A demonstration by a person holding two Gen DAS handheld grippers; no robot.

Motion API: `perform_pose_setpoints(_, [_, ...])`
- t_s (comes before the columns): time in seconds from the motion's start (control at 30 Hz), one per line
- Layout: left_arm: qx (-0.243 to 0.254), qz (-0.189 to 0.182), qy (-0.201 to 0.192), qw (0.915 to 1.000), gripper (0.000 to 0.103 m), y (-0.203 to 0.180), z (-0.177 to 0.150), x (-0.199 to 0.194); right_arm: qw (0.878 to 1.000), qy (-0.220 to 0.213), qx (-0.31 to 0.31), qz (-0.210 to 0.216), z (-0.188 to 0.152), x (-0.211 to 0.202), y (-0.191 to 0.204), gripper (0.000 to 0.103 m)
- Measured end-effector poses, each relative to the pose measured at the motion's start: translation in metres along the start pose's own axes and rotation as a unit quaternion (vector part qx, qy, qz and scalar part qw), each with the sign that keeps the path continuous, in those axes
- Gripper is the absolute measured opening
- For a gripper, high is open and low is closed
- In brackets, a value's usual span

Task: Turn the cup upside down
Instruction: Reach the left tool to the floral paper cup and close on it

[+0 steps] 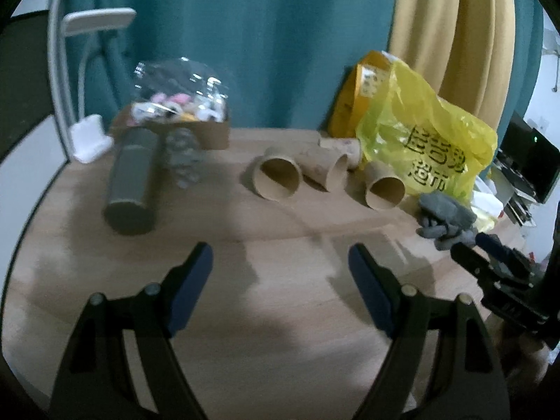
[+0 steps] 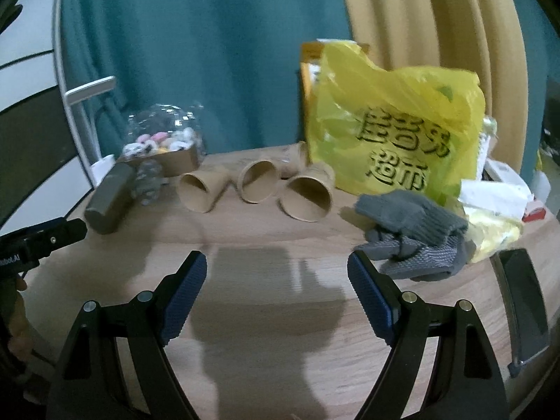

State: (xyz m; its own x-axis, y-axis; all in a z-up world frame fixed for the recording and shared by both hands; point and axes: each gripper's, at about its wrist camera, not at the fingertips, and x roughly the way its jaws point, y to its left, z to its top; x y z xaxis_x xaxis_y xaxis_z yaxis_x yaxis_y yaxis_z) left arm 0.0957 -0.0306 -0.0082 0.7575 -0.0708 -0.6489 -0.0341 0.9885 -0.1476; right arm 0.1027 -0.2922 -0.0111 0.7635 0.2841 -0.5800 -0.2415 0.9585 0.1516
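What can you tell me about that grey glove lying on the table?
The grey glove looks knitted, soft and crumpled, with its fingers folded under in a heap rather than laid flat. It lies on the wooden table, at the right, apart from the paper cups. Its far edge appears to rest against the yellow plastic bag behind it. Neither gripper touches it.

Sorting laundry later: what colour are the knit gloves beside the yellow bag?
Grey; the crumpled knit gloves show best in the right wrist view.

both wrist views low over table [image 1: 280, 315], facing curtain, sharing cups [image 1: 276, 178]
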Motion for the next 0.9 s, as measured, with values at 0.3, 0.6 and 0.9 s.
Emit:
perform_pose_setpoints(0.3, [0.024, -0.034, 0.056, 0.9976, 0.081, -0.058, 0.048, 0.08, 0.999, 0.01, 0.041, -0.027, 0.017, 0.034, -0.066, 0.085])
perform_pose_setpoints(0.6, [0.083, -0.068, 0.113, 0.9878, 0.081, -0.141, 0.101, 0.168, 0.995, 0.007, 0.09, -0.052, 0.036, 0.059, -0.128, 0.085])
perform_pose_setpoints(0.9, [0.104, -0.06, 0.158, 0.9801, 0.081, -0.178, 0.109, 0.24, 0.993, 0.002, 0.096, -0.066, 0.044, 0.073, -0.164, 0.085])
